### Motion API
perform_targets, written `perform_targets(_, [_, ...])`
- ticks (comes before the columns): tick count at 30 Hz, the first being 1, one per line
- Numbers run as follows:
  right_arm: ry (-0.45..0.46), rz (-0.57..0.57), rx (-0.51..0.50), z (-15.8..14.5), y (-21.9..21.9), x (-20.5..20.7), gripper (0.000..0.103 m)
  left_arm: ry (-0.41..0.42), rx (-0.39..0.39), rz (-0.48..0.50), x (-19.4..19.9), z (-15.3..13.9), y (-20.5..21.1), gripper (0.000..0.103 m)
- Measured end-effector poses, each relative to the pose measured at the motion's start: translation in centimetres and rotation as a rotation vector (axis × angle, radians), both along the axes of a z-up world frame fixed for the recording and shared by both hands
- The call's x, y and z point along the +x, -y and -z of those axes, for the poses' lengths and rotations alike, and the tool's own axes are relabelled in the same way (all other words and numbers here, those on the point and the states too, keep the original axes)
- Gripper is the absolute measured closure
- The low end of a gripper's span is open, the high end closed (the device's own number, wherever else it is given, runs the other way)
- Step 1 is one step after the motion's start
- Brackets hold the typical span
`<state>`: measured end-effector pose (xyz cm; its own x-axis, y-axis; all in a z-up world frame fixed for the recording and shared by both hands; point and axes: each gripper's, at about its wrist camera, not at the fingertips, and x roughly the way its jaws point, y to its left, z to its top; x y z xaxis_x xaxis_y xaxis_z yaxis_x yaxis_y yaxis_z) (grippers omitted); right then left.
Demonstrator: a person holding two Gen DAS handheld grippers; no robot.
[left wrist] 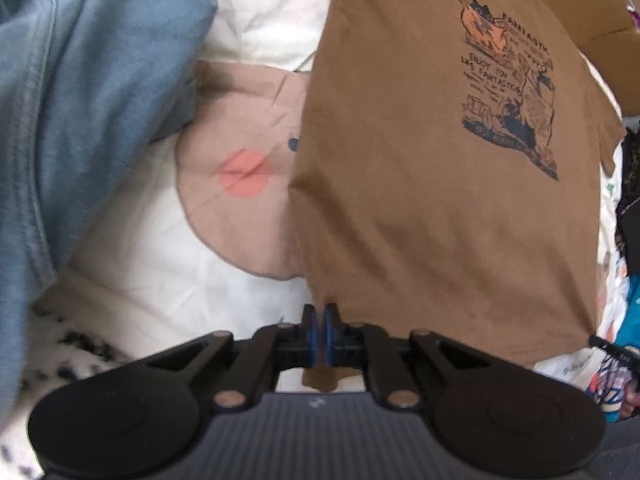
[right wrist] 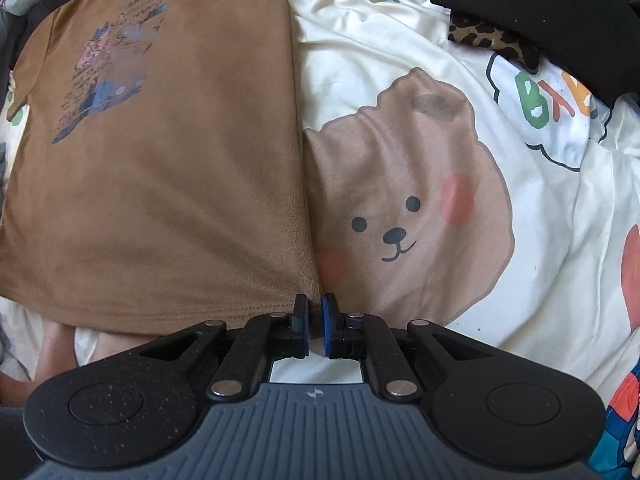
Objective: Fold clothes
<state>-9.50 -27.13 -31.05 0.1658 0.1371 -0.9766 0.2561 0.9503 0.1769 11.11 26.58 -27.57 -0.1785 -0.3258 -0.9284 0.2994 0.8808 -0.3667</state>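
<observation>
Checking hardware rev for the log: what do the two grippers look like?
Both match: left gripper and right gripper have black scissor-style linkage arms with silver pivot pins, blue pads on the jaws, round black side discs and a ribbed grey-blue body bearing a small white mark. No cables visible.

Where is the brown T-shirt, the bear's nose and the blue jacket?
Brown T-shirt (right wrist: 168, 208), right wrist view, plain front.
Bear's nose (right wrist: 394, 235), right wrist view, black middle.
Blue jacket (left wrist: 80, 100), left wrist view, bare cloth.

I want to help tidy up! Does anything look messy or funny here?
Nothing looks broken or spilled. The brown T-shirt lies flat on the bear-print bedsheet. The clutter is the blue garment bunched beside it and dark clothes heaped at a corner.
</observation>
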Motion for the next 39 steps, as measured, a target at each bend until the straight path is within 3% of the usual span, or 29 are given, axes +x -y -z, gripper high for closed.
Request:
perform_targets(4, [-0.007,-0.010,-0.020,0.5,-0.2,0.2,0.099,0.013,-0.022,-0.025,-0.1,0.2,-0.7,0.090])
perform_targets(8, [-0.022,-0.017,-0.029,1.2,-0.4,0.3,0.099,0.024,-0.023,-0.066,0.1,0.5,-1.9,0.090])
perform_targets(18, [-0.056,-0.041,-0.052,2.1,-0.7,0.9,0.098,0.064,0.108,-0.081,-1.2,4.0,-3.3,0.090])
perform_targets(28, [-0.075,-0.045,-0.061,1.6,-0.9,1.2,0.098,0.059,-0.053,-0.127,-3.2,3.5,-3.1,0.085])
perform_targets(39, [-0.085,-0.041,-0.057,1.4,-1.0,1.0,0.098,0.004,-0.113,-0.199,-3.0,3.9,-2.7,0.085])
